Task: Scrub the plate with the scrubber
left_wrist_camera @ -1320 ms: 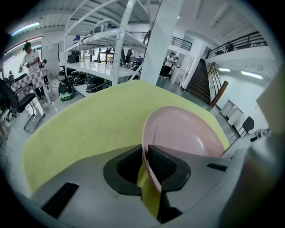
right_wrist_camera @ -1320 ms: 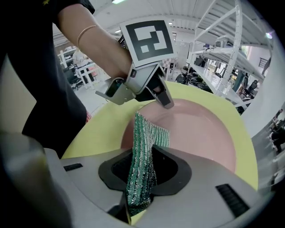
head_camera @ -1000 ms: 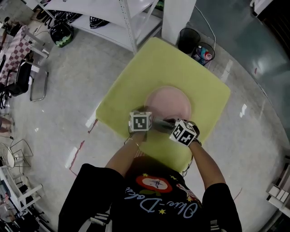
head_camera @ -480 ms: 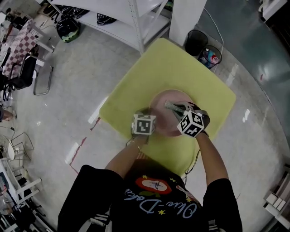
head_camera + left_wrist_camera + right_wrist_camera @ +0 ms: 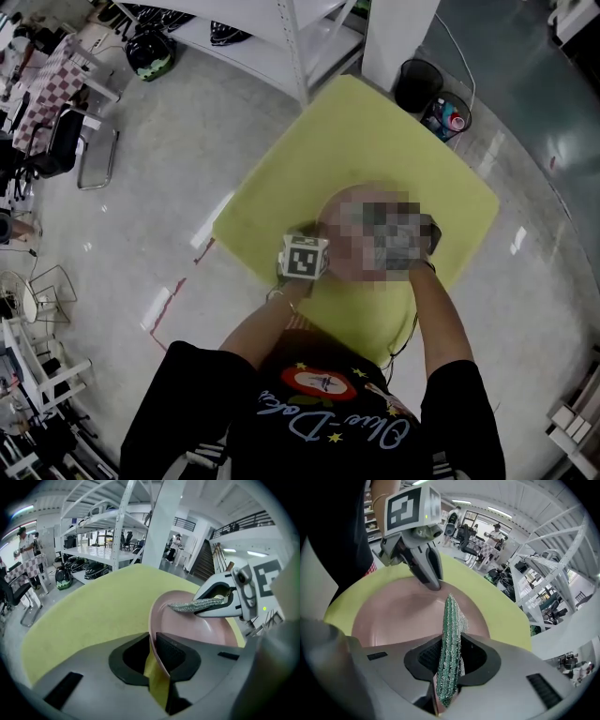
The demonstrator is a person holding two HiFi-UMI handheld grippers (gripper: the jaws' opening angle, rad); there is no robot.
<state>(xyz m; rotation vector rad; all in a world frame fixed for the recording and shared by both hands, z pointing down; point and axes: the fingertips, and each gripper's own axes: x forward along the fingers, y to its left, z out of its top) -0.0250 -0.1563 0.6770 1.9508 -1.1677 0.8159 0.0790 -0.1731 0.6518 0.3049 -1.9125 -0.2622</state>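
A pink plate (image 5: 206, 630) lies near the front of the yellow table (image 5: 356, 131). My left gripper (image 5: 153, 654) is shut on the plate's near-left rim, and the rim runs up between its pads. My right gripper (image 5: 449, 660) is shut on a green mesh scrubber (image 5: 451, 634), which stands on edge over the plate (image 5: 398, 616). From the left gripper view the scrubber (image 5: 197, 605) pokes out flat above the plate's far side. In the head view the left gripper's cube (image 5: 305, 256) shows beside the plate (image 5: 328, 225), and a mosaic patch covers the right gripper.
White metal shelving (image 5: 281, 37) stands beyond the table's far corner, with black bins (image 5: 419, 80) to its right. A folding chair (image 5: 89, 155) stands on the grey floor at the left. People stand far off in the hall (image 5: 26, 545).
My right gripper has carried the scrubber from the plate's near edge, beside the left gripper, up and away over the plate's right part. The left gripper has kept its hold on the rim.
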